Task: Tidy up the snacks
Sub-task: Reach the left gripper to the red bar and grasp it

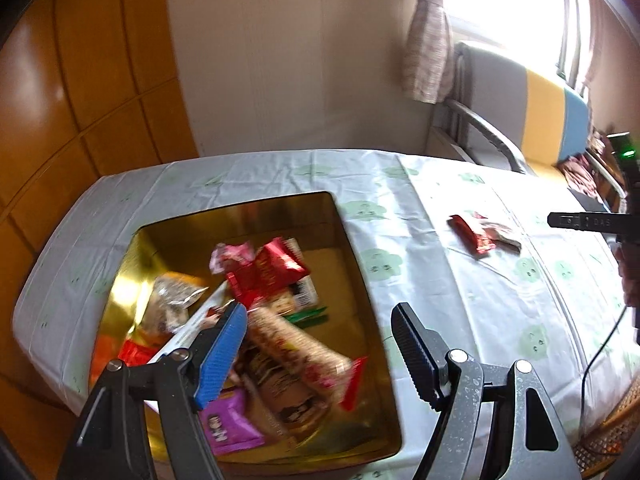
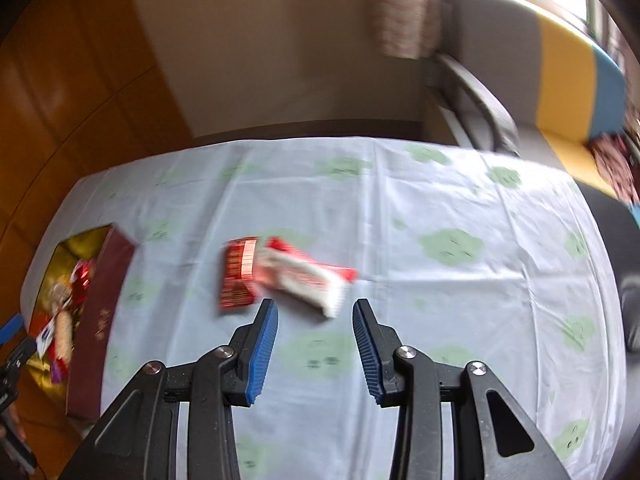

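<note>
A gold-lined box [image 1: 344,216] sits on the table with several snack packets in it, among them a long biscuit pack [image 1: 300,348] and a red packet [image 1: 276,268]. My left gripper [image 1: 320,320] is open and empty above the box. Two snacks lie on the cloth: a red packet [image 2: 238,278] and a red-and-white packet [image 2: 308,280]; both also show in the left wrist view [image 1: 482,234]. My right gripper [image 2: 316,308] is open and empty just in front of them. The box [image 2: 102,320] shows dark red outside at the left of the right wrist view.
The table is covered by a white cloth [image 2: 440,320] with green cloud prints. A sofa [image 1: 540,112] with grey, yellow and blue stripes stands behind at the right. Wooden panels [image 1: 80,100] are on the left. A black cable [image 1: 600,352] runs along the right side.
</note>
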`<state>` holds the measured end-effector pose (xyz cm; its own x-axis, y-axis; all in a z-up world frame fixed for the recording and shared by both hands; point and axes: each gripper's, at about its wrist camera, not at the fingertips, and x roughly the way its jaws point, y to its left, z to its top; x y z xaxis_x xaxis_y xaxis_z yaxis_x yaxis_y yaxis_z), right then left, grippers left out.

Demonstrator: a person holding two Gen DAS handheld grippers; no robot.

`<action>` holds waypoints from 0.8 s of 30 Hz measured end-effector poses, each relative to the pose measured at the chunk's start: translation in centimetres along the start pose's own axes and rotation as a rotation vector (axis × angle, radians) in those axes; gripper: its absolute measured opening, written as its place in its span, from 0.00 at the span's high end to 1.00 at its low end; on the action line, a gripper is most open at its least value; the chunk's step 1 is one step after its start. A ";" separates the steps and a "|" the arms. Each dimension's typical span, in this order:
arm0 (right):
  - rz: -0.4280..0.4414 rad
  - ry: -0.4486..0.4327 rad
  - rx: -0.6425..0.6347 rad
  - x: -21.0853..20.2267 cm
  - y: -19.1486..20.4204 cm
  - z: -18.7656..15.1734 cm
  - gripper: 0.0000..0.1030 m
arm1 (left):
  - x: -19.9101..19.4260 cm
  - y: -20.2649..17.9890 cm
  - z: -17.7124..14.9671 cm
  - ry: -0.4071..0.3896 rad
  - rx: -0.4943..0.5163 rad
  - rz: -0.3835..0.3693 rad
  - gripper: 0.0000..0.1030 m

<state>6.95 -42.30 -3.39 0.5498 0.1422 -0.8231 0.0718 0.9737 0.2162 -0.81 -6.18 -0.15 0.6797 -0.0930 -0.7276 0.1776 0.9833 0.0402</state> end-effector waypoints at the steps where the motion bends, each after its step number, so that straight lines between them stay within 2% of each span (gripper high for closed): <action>1: 0.002 0.005 0.035 0.3 -0.9 -0.2 0.62 | 0.1 -0.4 0.3 -0.001 0.008 -0.002 0.27; 3: -0.005 0.030 0.088 0.7 -2.1 -0.1 0.62 | 0.5 -1.6 1.0 0.001 0.035 -0.013 0.27; 6: 0.020 0.011 0.147 0.5 -3.0 0.2 0.62 | 1.2 -3.5 2.0 0.006 0.077 -0.037 0.27; 10: 0.045 0.013 0.193 0.3 -3.6 0.3 0.62 | 3.0 -6.5 3.8 0.026 0.111 -0.105 0.27; 14: 0.060 0.021 0.202 0.3 -3.4 0.3 0.62 | 6.5 -9.7 5.8 0.097 0.099 -0.199 0.35; 17: 0.073 0.015 0.206 0.1 -3.3 0.4 0.62 | 9.3 -12.2 7.2 0.145 0.085 -0.244 0.36; 20: 0.079 0.020 0.196 0.3 -3.2 0.5 0.62 | 12.5 -14.7 8.6 0.201 0.057 -0.268 0.37; 22: 0.084 0.019 0.189 0.3 -3.1 0.6 0.62 | 14.4 -16.0 9.2 0.239 0.045 -0.271 0.46; 24: 0.090 0.020 0.184 0.4 -2.9 0.6 0.61 | 16.0 -17.2 9.7 0.265 0.043 -0.278 0.46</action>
<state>7.43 -45.16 -4.01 0.5446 0.2324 -0.8058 0.1749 0.9082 0.3802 13.93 -26.06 -5.84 0.3949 -0.3064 -0.8661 0.3629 0.9181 -0.1593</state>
